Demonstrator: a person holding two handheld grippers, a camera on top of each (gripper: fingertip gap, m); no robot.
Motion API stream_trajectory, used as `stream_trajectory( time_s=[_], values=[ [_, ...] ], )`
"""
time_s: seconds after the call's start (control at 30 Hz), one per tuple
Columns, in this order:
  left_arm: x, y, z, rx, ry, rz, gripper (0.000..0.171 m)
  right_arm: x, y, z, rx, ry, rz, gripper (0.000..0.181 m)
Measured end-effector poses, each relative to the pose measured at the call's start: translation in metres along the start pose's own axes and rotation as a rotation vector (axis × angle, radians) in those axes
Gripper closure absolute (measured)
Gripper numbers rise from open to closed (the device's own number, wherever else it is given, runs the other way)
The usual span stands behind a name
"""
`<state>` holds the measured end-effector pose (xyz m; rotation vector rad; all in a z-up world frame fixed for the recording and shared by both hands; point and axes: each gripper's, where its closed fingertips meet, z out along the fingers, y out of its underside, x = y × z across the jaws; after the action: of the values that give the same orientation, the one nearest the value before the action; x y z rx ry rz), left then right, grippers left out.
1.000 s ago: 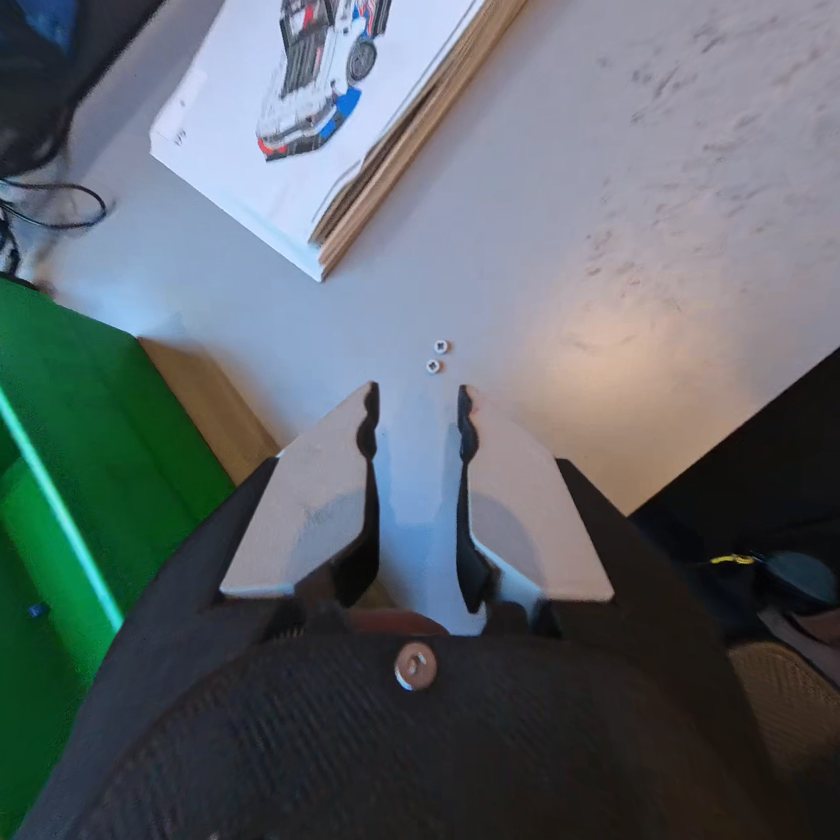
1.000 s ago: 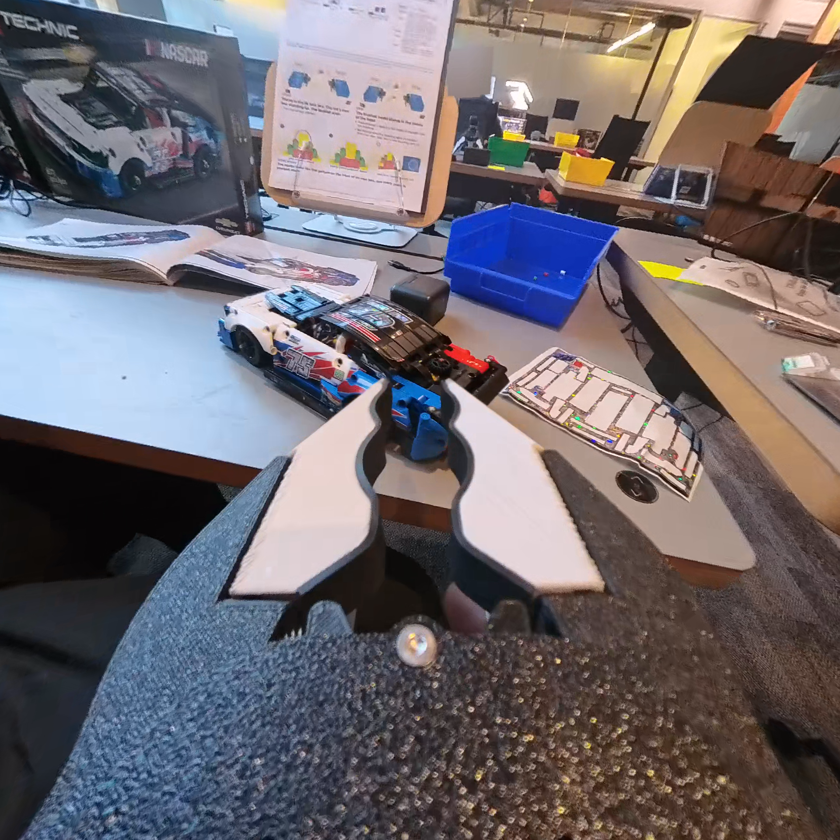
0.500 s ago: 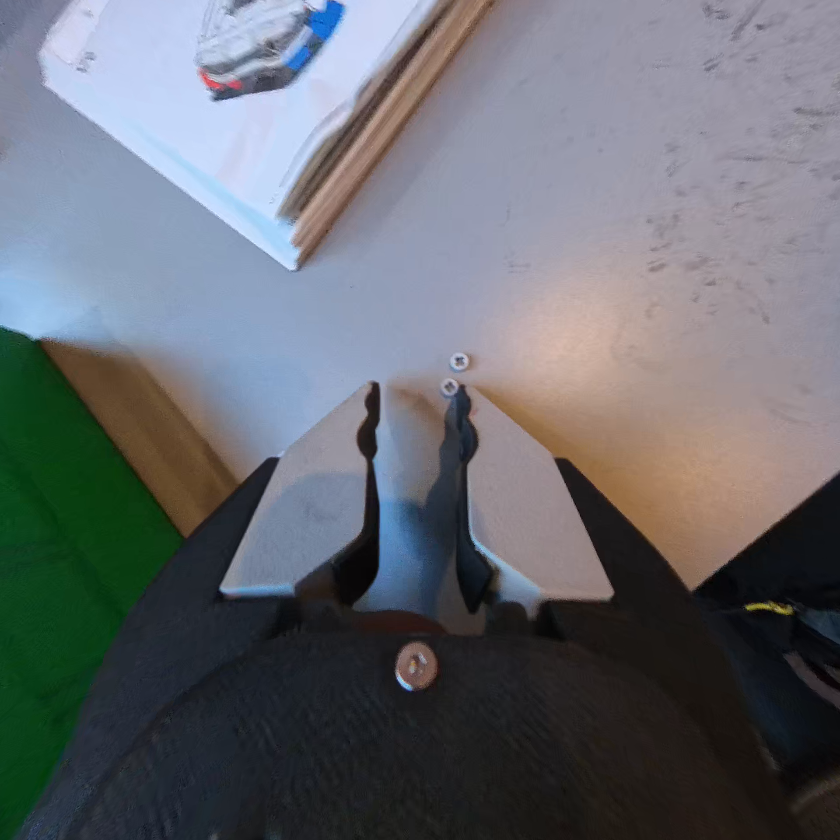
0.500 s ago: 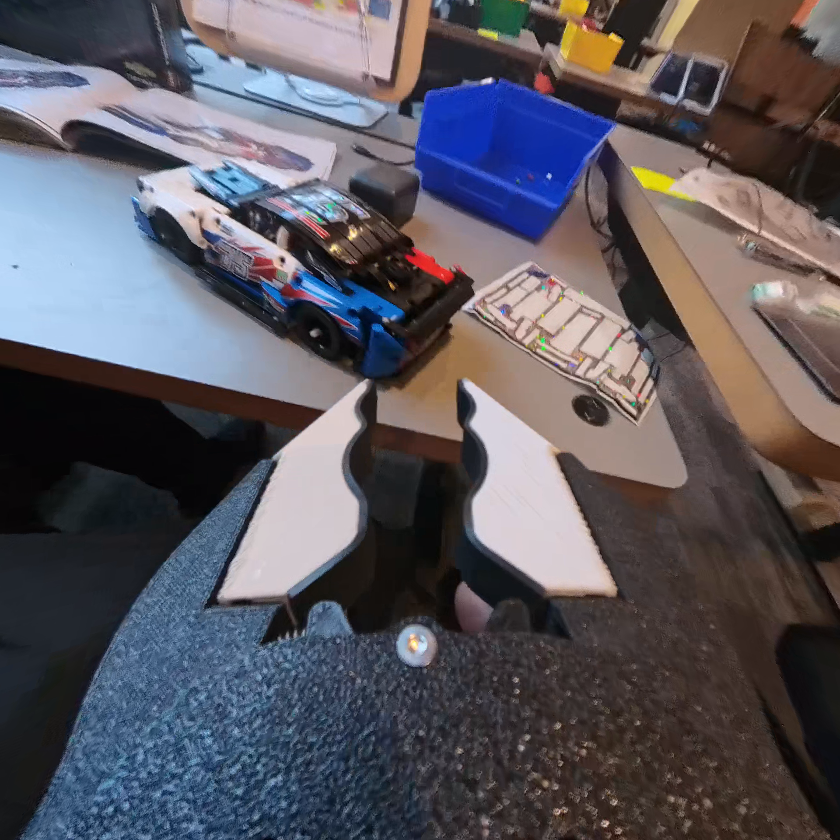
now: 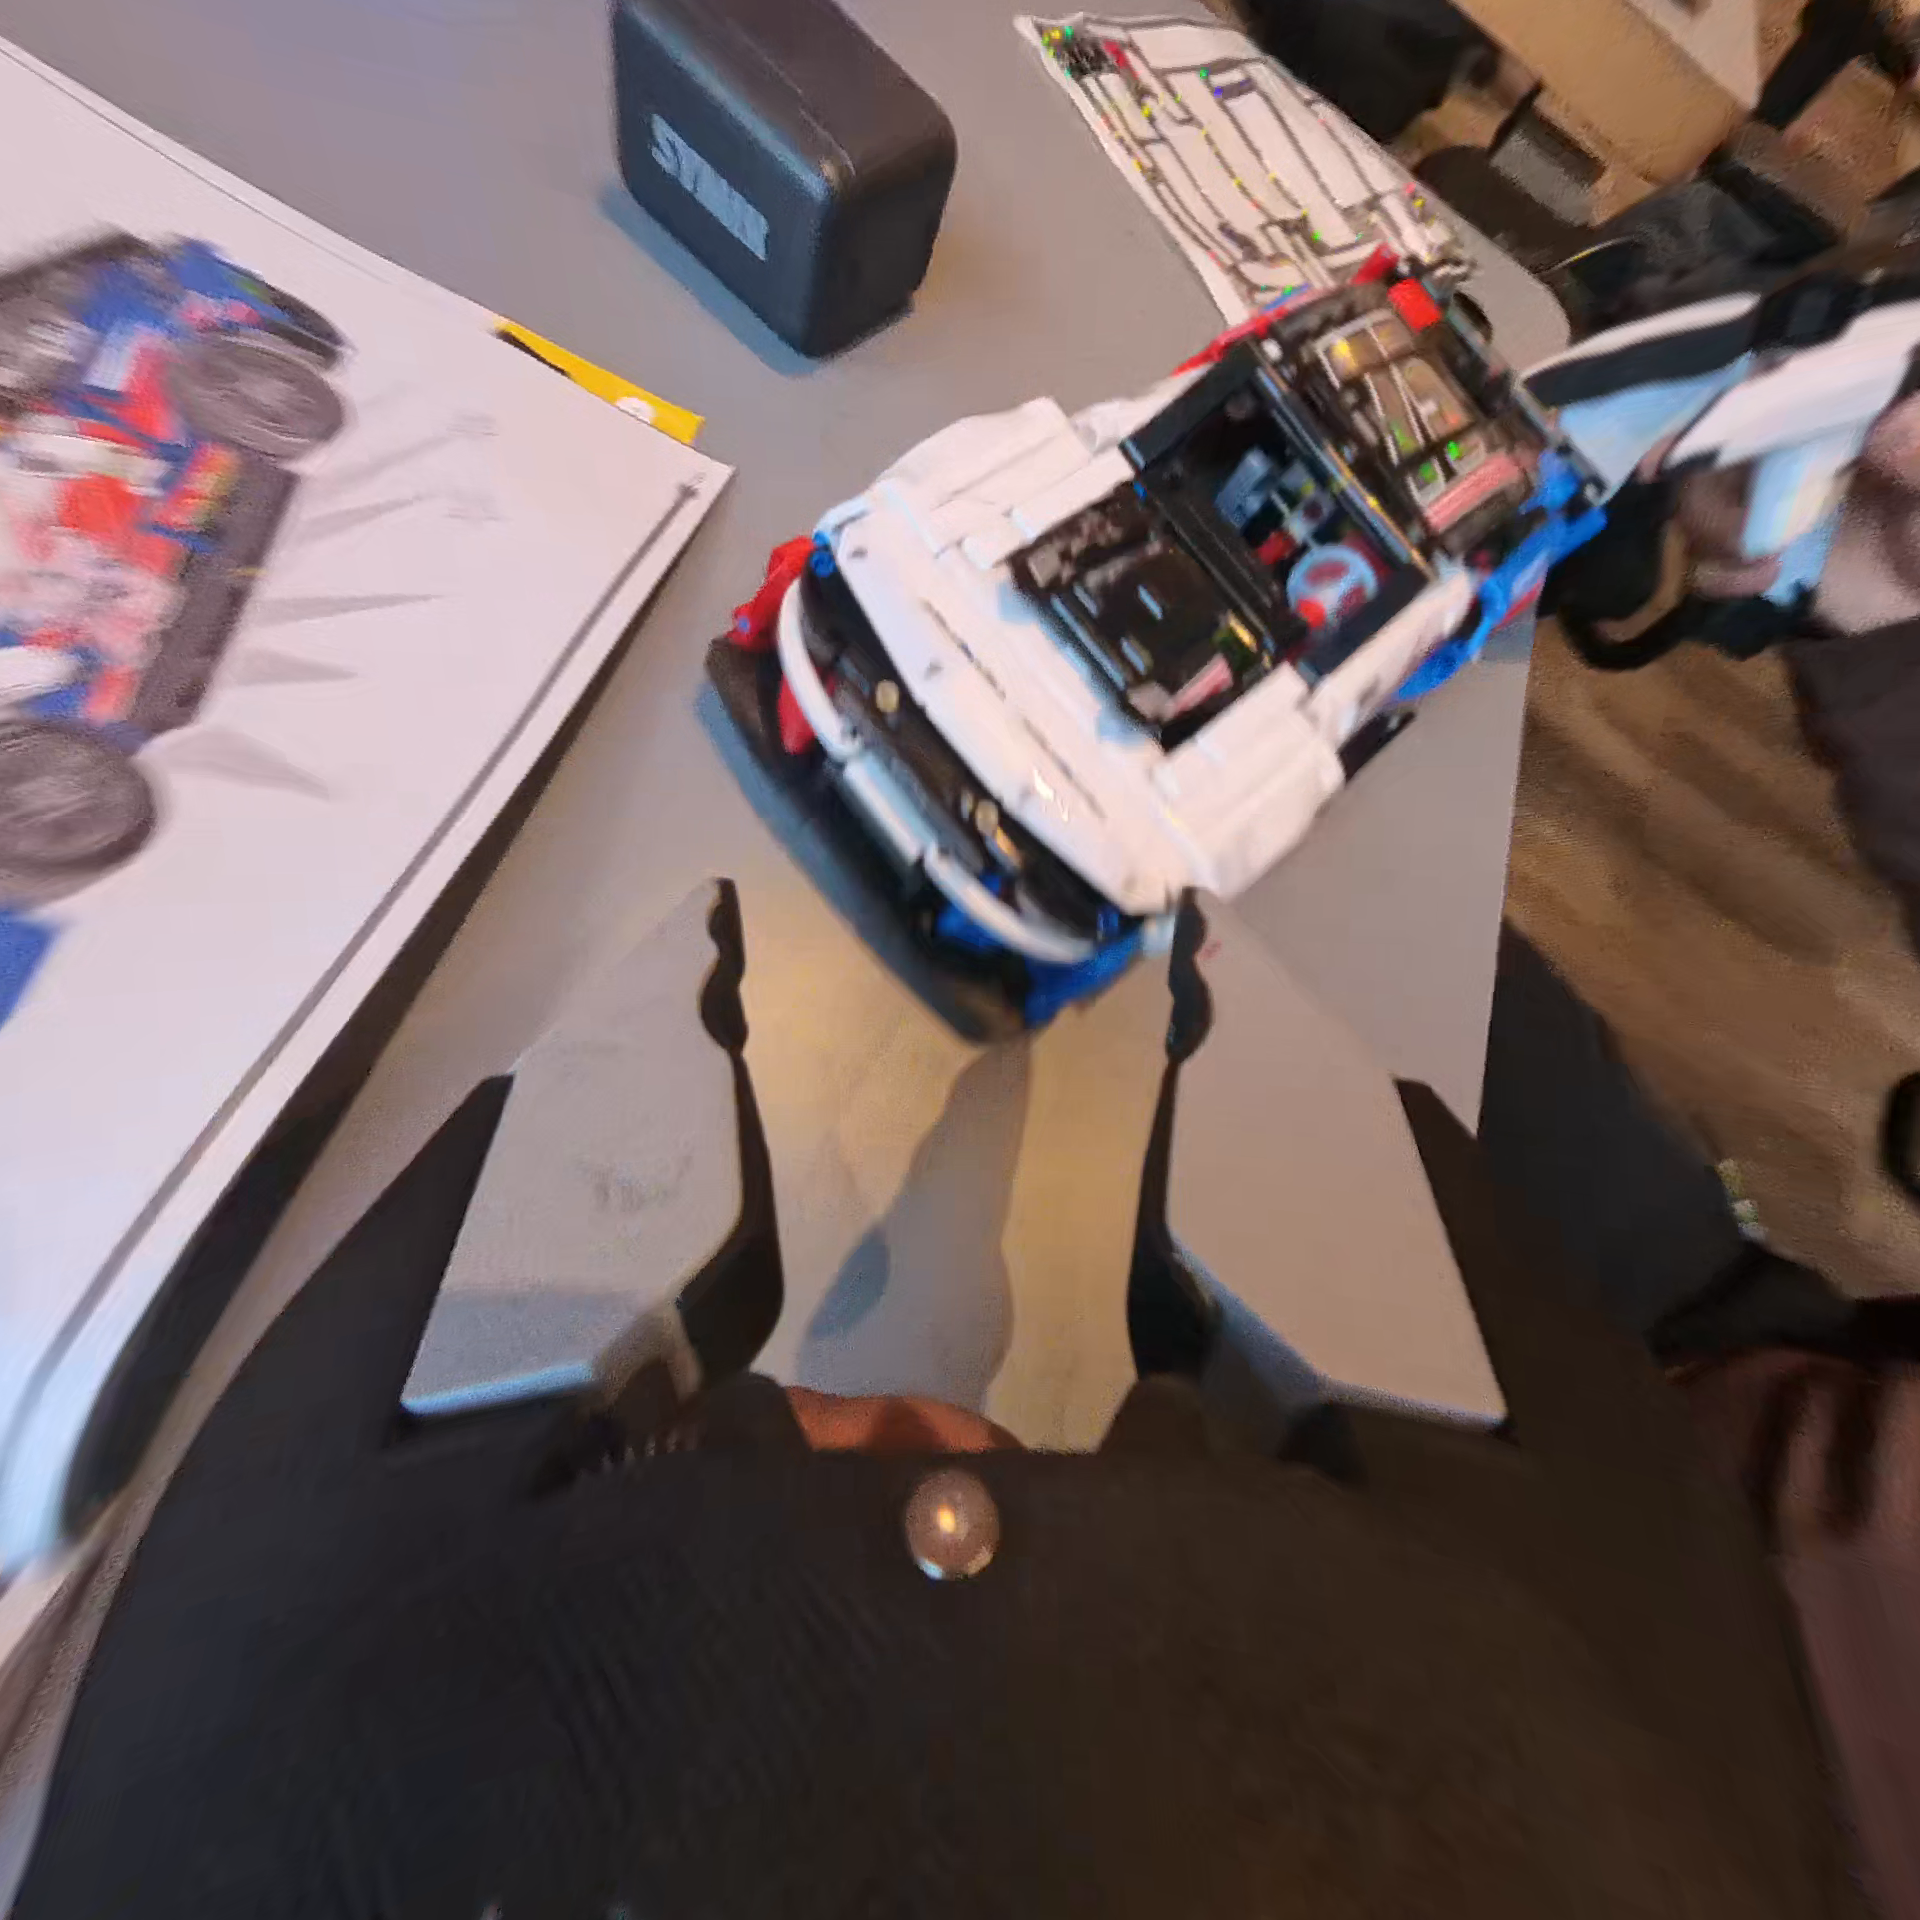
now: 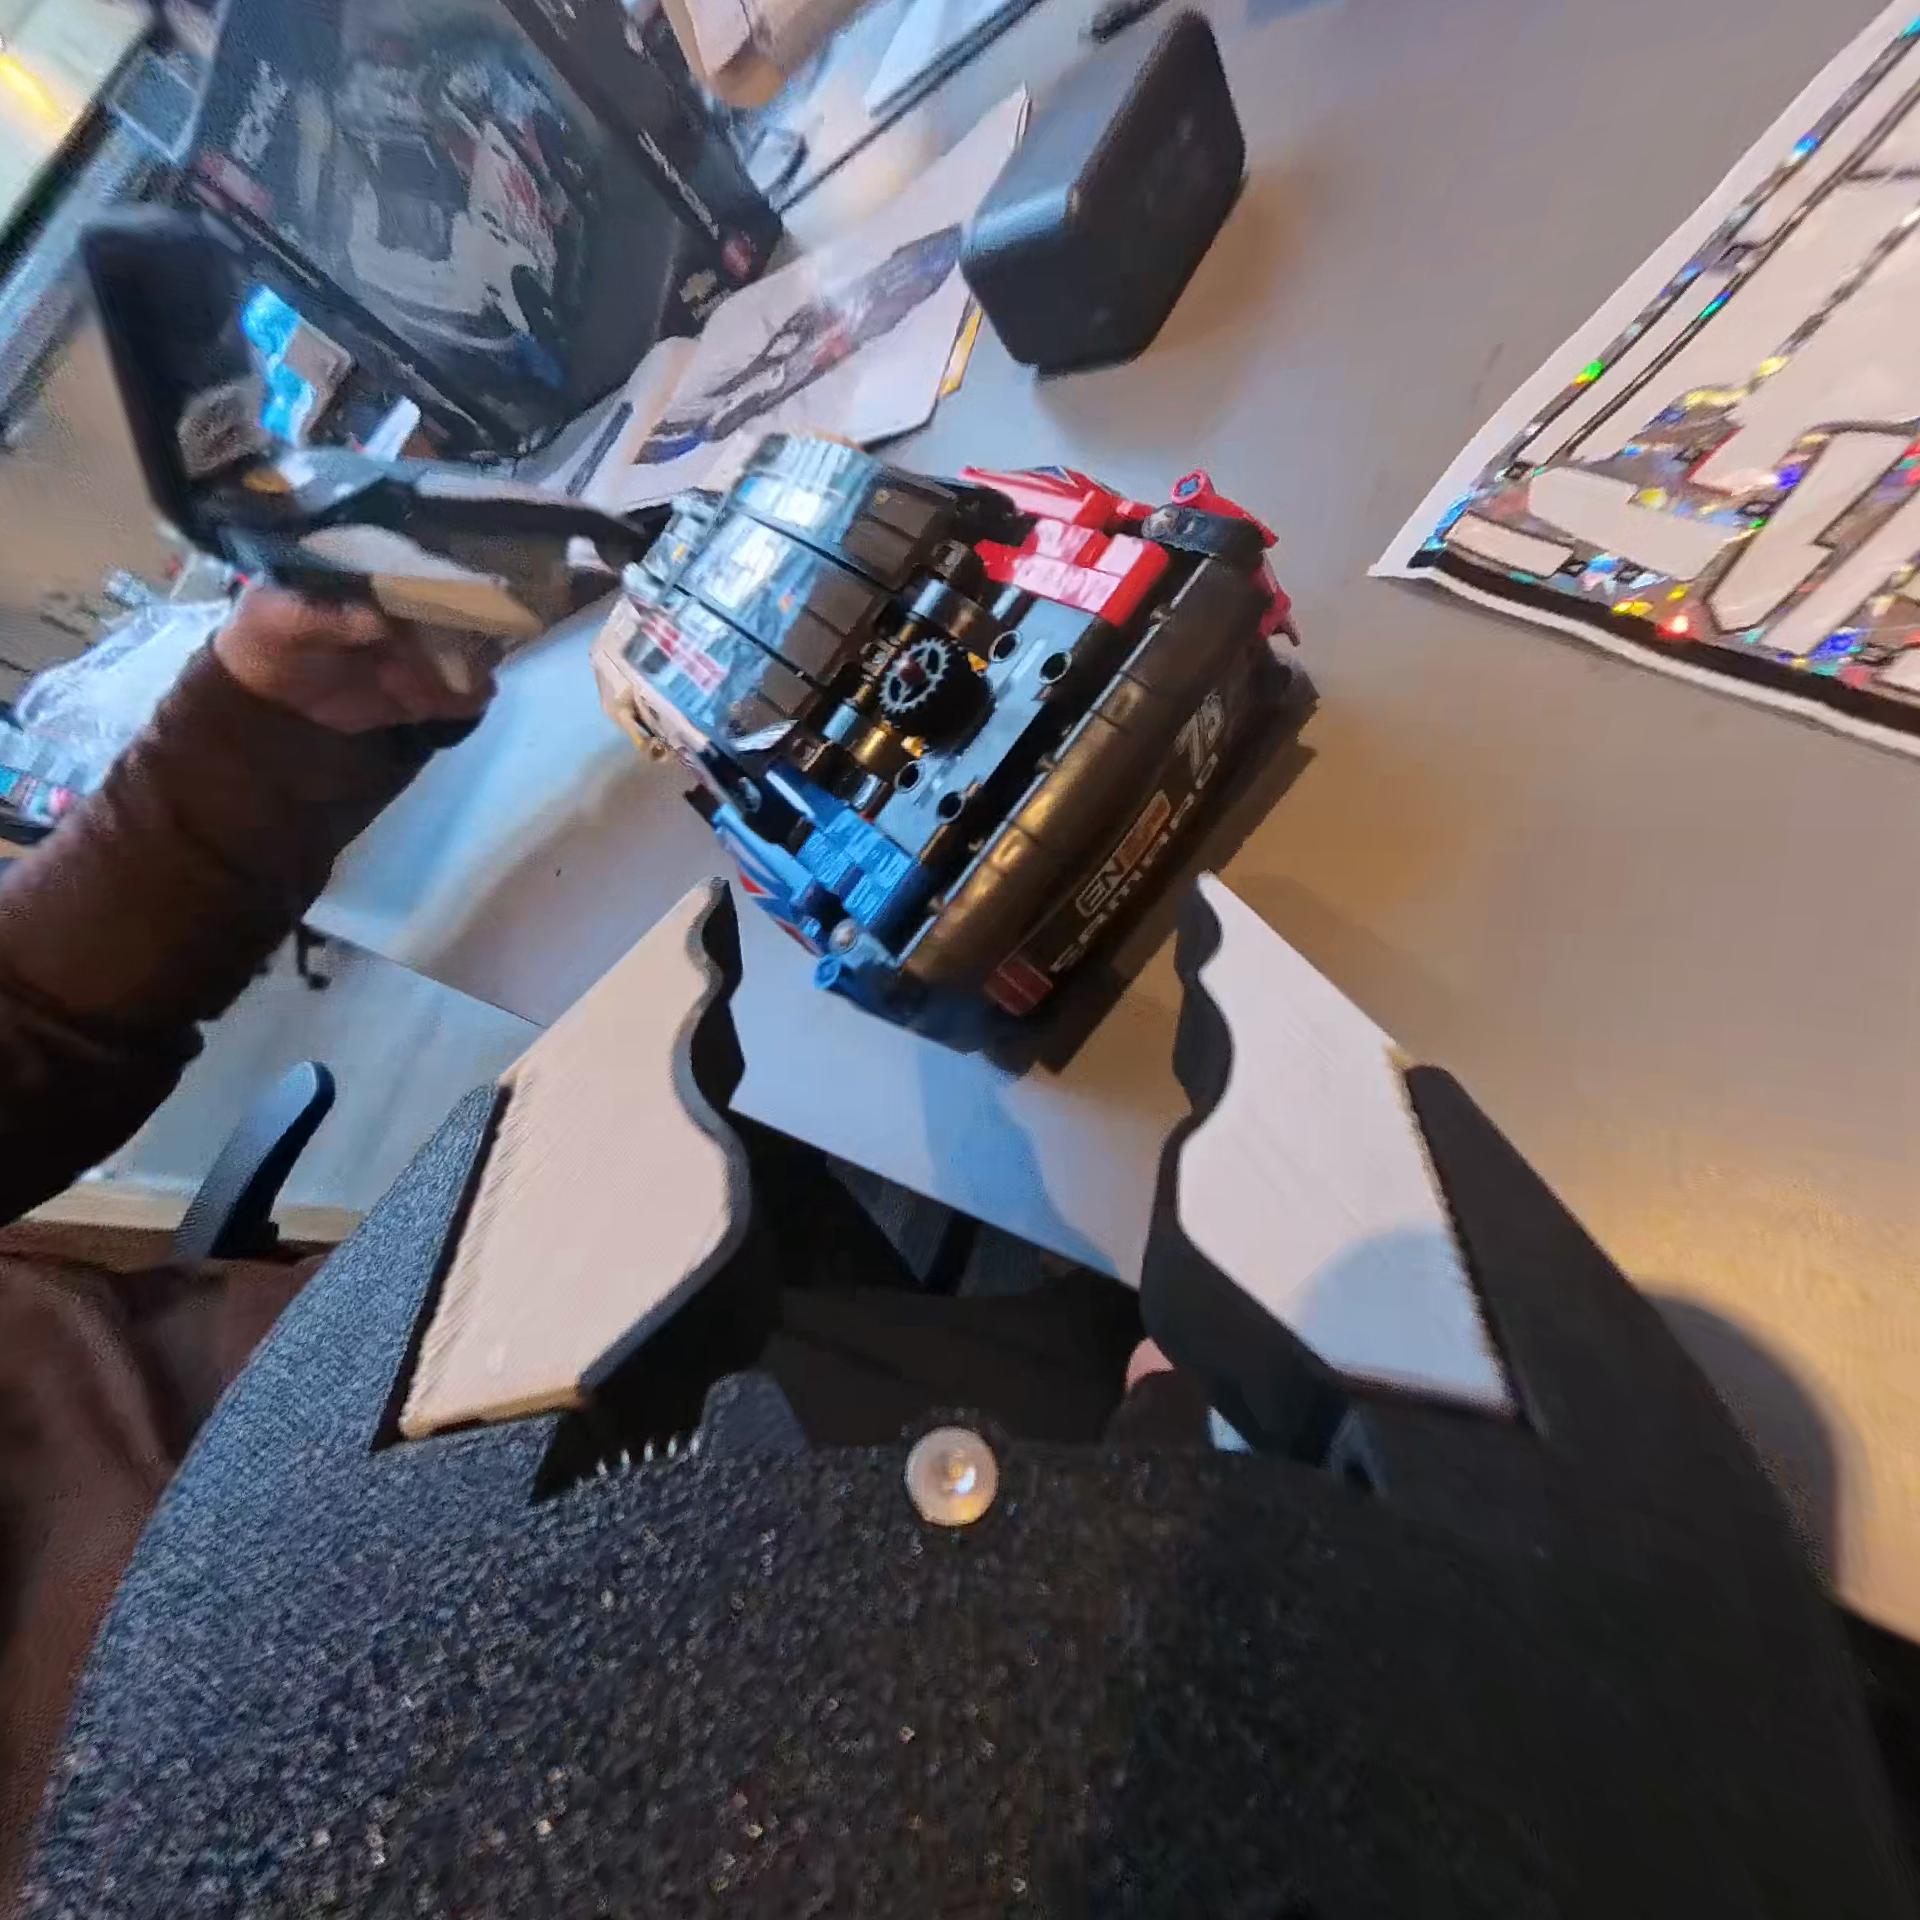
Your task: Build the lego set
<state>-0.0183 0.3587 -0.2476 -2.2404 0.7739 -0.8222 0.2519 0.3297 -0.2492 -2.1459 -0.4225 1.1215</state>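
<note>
Both grippers have been swung toward the lego car [image 5: 1143, 665] and spread wide, empty: left gripper [image 5: 951, 935] at its white nose, right gripper [image 6: 956, 925] at its tail, near the bench [image 6: 1558, 935] edge.

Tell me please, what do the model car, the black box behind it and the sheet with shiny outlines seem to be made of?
Model car: hard plastic bricks, glossy, with visible seams, studs and a gear on top.
Black box: probably matte moulded plastic or rubber-like casing, with rounded corners and no glare; it is blurred, so this is uncertain.
Sheet: thin paper backing lying flat, with holographic foil outlines that glitter in rainbow colours.
</note>
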Motion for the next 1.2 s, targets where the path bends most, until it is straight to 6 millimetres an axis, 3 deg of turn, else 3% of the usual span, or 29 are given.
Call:
stream_trajectory(
  time_s=[0.07,0.2,0.37,0.53,0.7,1.03,1.2],
  values=[
    [-0.001,-0.008,0.025,-0.032,0.039,-0.053,0.085,0.009,0.001,0.010,-0.048,0.013,0.005,0.100],
    [0.006,-0.004,0.048,-0.114,0.094,-0.148,0.072,0.011,0.002,0.021,-0.107,-0.031,-0.012,0.115],
    [0.010,-0.001,0.045,-0.098,0.055,-0.214,0.078,0.014,0.000,0.020,-0.150,-0.071,-0.051,0.114],
    [0.046,0.017,0.035,-0.088,0.028,-0.243,0.066,0.020,-0.004,0.021,-0.194,-0.080,-0.096,0.110],
    [0.050,0.043,0.009,-0.046,-0.044,-0.251,0.060,0.001,-0.002,0.044,-0.274,-0.089,-0.168,0.106],
    [-0.003,0.097,-0.080,0.058,-0.161,-0.369,0.071,-0.079,0.020,0.124,-0.329,-0.132,-0.260,0.103],
    [-0.010,0.105,-0.095,0.081,-0.168,-0.378,0.072,-0.094,0.023,0.139,-0.319,-0.138,-0.272,0.102]
  ],
)
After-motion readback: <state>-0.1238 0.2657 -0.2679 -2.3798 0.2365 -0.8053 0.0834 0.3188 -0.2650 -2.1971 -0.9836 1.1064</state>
